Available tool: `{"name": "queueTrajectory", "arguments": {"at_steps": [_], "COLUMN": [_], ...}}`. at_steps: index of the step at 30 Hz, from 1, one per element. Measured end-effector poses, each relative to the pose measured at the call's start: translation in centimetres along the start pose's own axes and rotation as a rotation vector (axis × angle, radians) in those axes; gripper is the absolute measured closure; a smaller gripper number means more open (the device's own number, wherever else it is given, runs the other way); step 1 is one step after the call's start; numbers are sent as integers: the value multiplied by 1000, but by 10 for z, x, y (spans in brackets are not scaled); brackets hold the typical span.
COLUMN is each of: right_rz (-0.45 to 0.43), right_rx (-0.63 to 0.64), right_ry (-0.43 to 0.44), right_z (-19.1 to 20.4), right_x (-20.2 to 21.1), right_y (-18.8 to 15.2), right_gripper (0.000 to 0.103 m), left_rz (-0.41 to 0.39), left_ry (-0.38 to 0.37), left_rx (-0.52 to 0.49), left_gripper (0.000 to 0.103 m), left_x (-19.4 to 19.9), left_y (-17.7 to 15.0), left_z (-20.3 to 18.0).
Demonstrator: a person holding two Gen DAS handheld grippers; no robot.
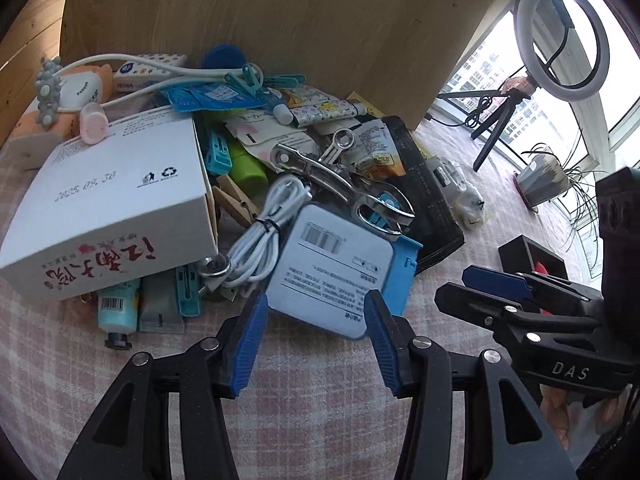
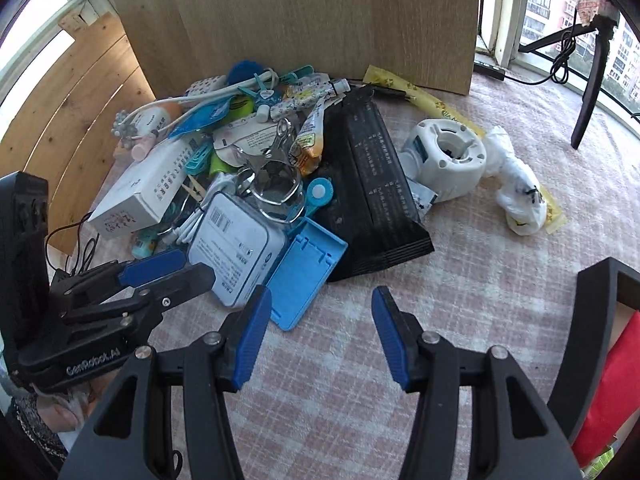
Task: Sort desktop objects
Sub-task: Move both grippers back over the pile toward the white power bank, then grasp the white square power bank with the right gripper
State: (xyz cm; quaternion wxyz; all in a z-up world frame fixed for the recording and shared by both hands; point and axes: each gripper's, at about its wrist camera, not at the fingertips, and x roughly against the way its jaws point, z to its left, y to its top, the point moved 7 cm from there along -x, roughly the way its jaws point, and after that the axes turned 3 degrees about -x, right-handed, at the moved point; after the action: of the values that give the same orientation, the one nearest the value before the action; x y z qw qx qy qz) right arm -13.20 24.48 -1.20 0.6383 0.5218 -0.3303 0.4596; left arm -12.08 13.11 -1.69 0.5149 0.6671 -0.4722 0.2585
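A pile of desktop objects lies on the pink checked cloth against a wooden board. In the left wrist view my left gripper (image 1: 316, 304) is open, its blue pads on either side of the near edge of a grey-white flat box (image 1: 328, 268) with a barcode. A coiled white cable (image 1: 260, 236), a metal clip (image 1: 340, 184), a white carton (image 1: 108, 200) and a black packet (image 1: 424, 188) lie around it. My right gripper (image 2: 320, 304) is open and empty over bare cloth, just right of a blue plastic holder (image 2: 306, 276). The right gripper also shows in the left wrist view (image 1: 496, 288).
A white round device (image 2: 448, 156) and a white plastic bag (image 2: 520, 196) lie right of the pile. A black storage box (image 2: 612, 320) with a red item stands at the right edge. A ring light on a tripod (image 1: 560, 36) and a potted plant (image 1: 548, 176) stand by the window.
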Motion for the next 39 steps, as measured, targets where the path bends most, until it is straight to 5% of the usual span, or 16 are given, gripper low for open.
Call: {"name": "queueTrajectory", "arguments": {"at_steps": [9, 17, 35, 39], "right_rz": [39, 54, 96, 106], "right_rx": [-31, -50, -45, -78], "right_ry": [41, 29, 58, 81], "right_z": [6, -1, 12, 7], "right_x": [-14, -20, -29, -26], "right_y": [5, 7, -3, -6], "right_gripper": [51, 52, 51, 52], "left_rz": [-6, 29, 51, 57], "left_ry": [0, -71, -63, -113], "left_rx": [2, -80, -269, -230], "left_gripper": [55, 55, 42, 42], "left_x": [-3, -6, -12, -8], "left_y": [4, -7, -15, -18], "left_z": [6, -27, -65, -68]}}
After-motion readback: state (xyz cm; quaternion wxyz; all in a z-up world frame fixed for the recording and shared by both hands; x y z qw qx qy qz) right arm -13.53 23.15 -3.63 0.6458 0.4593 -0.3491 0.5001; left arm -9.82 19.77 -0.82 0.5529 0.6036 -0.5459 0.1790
